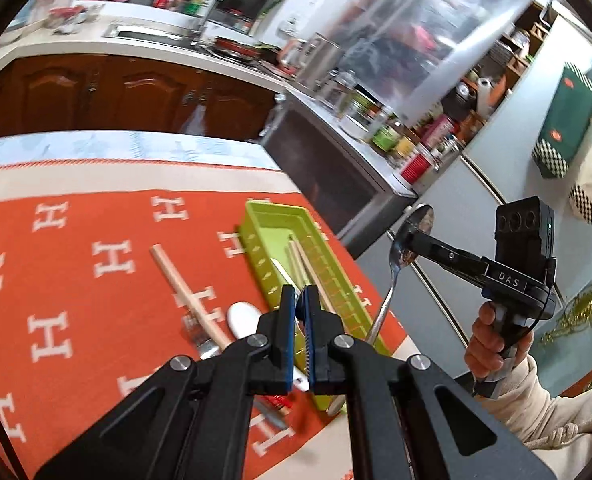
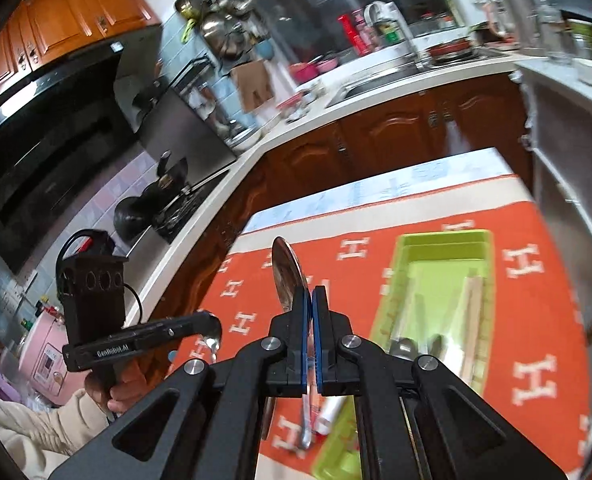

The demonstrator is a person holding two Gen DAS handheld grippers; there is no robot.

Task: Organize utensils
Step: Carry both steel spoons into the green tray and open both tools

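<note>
A lime green utensil tray (image 1: 269,216) lies on the orange cloth with chopsticks (image 1: 308,268) in it; it also shows in the right wrist view (image 2: 444,240). My right gripper (image 2: 311,300) is shut on a metal spoon (image 2: 287,276) and holds it in the air left of the tray. The same spoon (image 1: 412,236) and right gripper (image 1: 416,240) show in the left wrist view. My left gripper (image 1: 300,300) is shut on a thin white utensil handle (image 1: 300,382) above the tray's near end. A wooden chopstick (image 1: 183,288), a white spoon (image 1: 241,320) and a fork (image 1: 195,332) lie on the cloth.
The orange cloth with white H marks (image 1: 75,260) covers the table. A kitchen counter with a sink (image 1: 151,34) and brown cabinets (image 1: 135,96) runs behind. A steel appliance (image 1: 336,168) stands right of the table. A stove with a wok (image 2: 163,200) is at left.
</note>
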